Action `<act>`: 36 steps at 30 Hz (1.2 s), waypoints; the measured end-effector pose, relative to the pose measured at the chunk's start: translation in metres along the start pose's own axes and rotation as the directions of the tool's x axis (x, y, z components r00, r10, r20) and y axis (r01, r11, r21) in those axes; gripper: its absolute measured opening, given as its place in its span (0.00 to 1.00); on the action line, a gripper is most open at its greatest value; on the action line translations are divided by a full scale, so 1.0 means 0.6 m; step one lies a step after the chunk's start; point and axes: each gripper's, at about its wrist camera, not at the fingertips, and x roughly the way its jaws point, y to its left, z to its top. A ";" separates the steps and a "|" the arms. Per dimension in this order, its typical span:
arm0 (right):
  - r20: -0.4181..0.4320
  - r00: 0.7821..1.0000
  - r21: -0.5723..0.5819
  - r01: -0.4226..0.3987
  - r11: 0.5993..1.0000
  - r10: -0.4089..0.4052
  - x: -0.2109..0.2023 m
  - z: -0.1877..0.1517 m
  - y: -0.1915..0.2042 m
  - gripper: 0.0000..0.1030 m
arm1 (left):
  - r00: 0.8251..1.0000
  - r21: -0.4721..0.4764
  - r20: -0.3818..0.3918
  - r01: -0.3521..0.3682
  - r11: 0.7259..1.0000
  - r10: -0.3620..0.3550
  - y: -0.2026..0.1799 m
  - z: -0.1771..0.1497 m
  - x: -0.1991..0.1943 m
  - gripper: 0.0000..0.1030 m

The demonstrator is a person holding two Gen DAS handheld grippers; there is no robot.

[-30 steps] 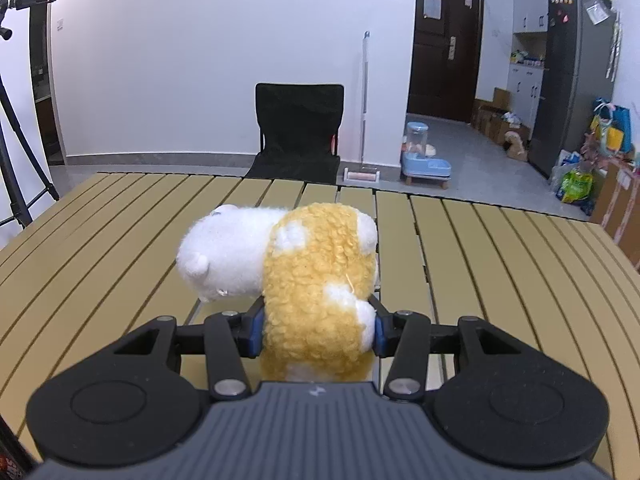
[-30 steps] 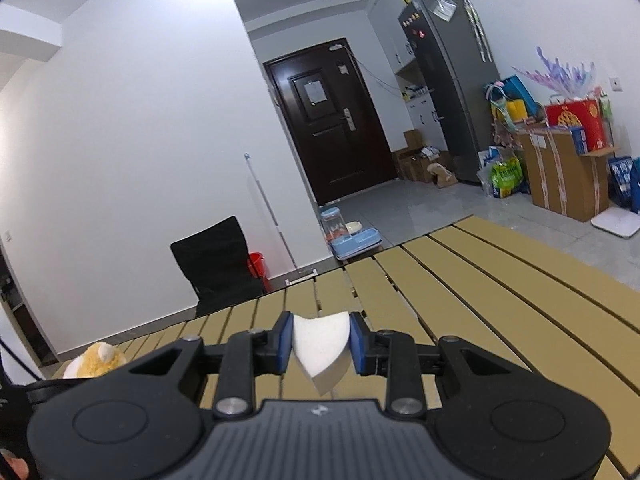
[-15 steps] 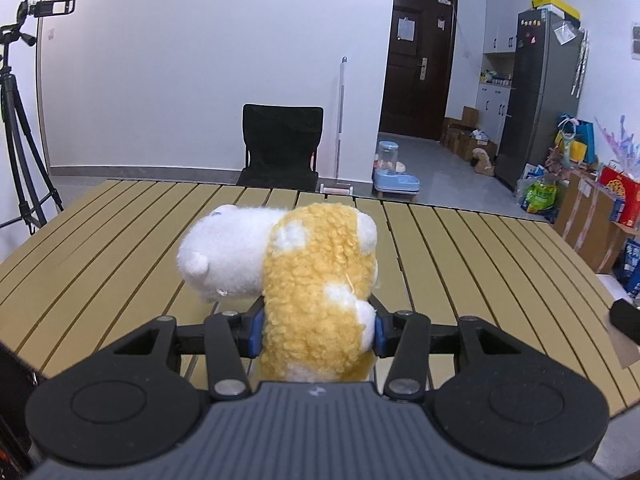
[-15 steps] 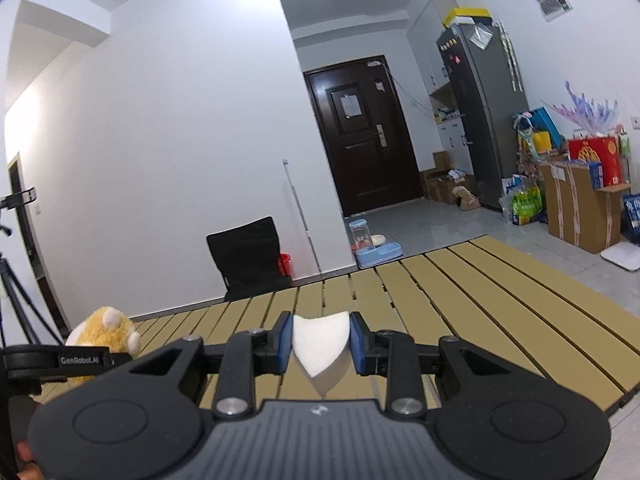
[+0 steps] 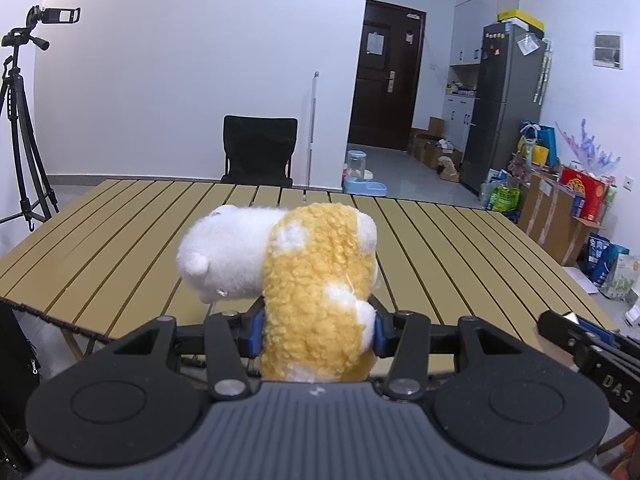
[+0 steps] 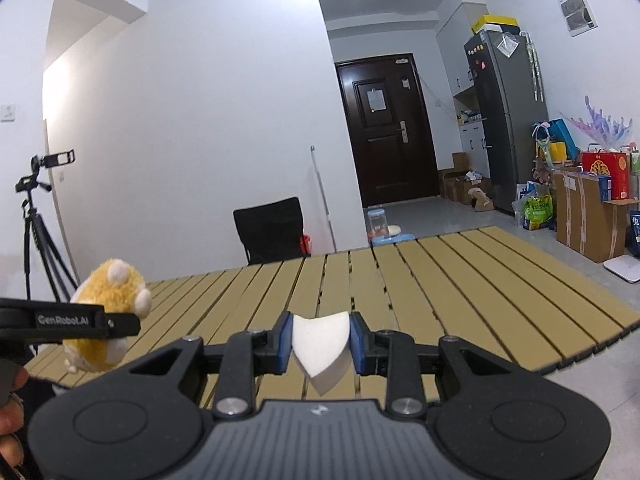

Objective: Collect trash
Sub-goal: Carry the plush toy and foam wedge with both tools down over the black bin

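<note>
The left gripper (image 5: 316, 330) pinches a yellow-and-white plush toy (image 5: 304, 280) between its pads, raised above the slatted desk (image 5: 120, 232). The right gripper (image 6: 320, 344) squeezes a white sponge piece (image 6: 320, 344), likewise above the desk.

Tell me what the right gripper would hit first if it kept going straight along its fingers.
Probably the slatted table: the right gripper, shut on a white sponge, points slightly down over bare slats. Depth is unclear.
</note>
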 end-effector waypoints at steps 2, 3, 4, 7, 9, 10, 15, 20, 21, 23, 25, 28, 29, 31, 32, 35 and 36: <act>-0.011 1.000 -0.008 -0.003 1.000 0.003 -0.016 -0.012 0.009 0.27 | 1.000 0.002 0.005 -0.005 1.000 0.005 0.002 -0.013 -0.016 0.47; -0.017 1.000 -0.012 -0.005 1.000 0.005 -0.022 -0.017 0.013 0.27 | 1.000 0.003 0.006 -0.004 1.000 0.004 0.005 -0.022 -0.025 0.47; -0.022 1.000 -0.018 -0.007 1.000 0.006 -0.028 -0.022 0.017 0.27 | 1.000 0.005 0.006 0.000 1.000 0.000 0.005 -0.028 -0.033 0.47; -0.037 0.999 -0.040 -0.009 0.999 0.008 -0.044 -0.039 0.034 0.27 | 1.000 0.013 0.004 0.011 1.000 -0.011 0.009 -0.051 -0.060 0.47; -0.048 0.999 -0.050 -0.013 0.999 0.010 -0.055 -0.051 0.044 0.27 | 1.000 0.019 -0.001 0.020 1.000 -0.020 0.013 -0.064 -0.071 0.47; -0.054 0.998 -0.055 -0.015 0.998 0.012 -0.059 -0.057 0.048 0.27 | 1.000 0.022 -0.003 0.021 1.000 -0.021 0.015 -0.071 -0.074 0.47; -0.095 0.995 -0.076 -0.028 0.997 0.020 -0.075 -0.093 0.069 0.27 | 0.999 0.030 -0.031 0.027 0.999 -0.026 0.030 -0.108 -0.090 0.47; -0.146 0.989 -0.081 -0.041 0.996 0.028 -0.081 -0.130 0.082 0.27 | 0.997 0.036 -0.076 0.029 0.999 -0.026 0.043 -0.148 -0.091 0.47; -0.157 0.987 -0.082 -0.042 0.996 0.029 -0.083 -0.139 0.085 0.27 | 0.996 0.039 -0.083 0.028 0.999 -0.025 0.048 -0.158 -0.094 0.47; -0.182 0.983 -0.081 -0.049 0.995 0.034 -0.084 -0.152 0.087 0.27 | 0.995 0.043 -0.098 0.024 0.999 -0.019 0.052 -0.176 -0.098 0.47; -0.208 0.977 -0.078 -0.057 0.995 0.040 -0.084 -0.167 0.089 0.27 | 0.993 0.040 -0.119 0.021 0.999 -0.016 0.059 -0.190 -0.093 0.47; -0.250 0.968 -0.084 -0.056 0.995 0.033 -0.083 -0.191 0.094 0.27 | 0.989 0.039 -0.149 0.013 0.999 -0.007 0.070 -0.213 -0.088 0.47; -0.264 0.964 -0.083 -0.056 0.995 0.032 -0.079 -0.196 0.093 0.27 | 0.988 0.039 -0.155 0.012 0.999 -0.006 0.074 -0.223 -0.090 0.47; -0.292 0.956 -0.083 -0.057 0.995 0.030 -0.075 -0.212 0.095 0.27 | 0.986 0.042 -0.167 0.011 0.999 -0.004 0.083 -0.238 -0.091 0.47; -0.304 0.952 -0.083 -0.058 0.995 0.030 -0.075 -0.222 0.094 0.27 | 0.985 0.045 -0.175 0.010 0.999 -0.002 0.086 -0.244 -0.090 0.47; -0.343 0.939 -0.085 -0.059 0.995 0.026 -0.069 -0.244 0.096 0.27 | 0.981 0.048 -0.196 0.007 0.999 0.003 0.096 -0.265 -0.088 0.47; -0.353 0.935 -0.087 -0.058 0.995 0.024 -0.067 -0.250 0.094 0.27 | 0.979 0.049 -0.203 0.006 0.999 0.004 0.100 -0.270 -0.085 0.47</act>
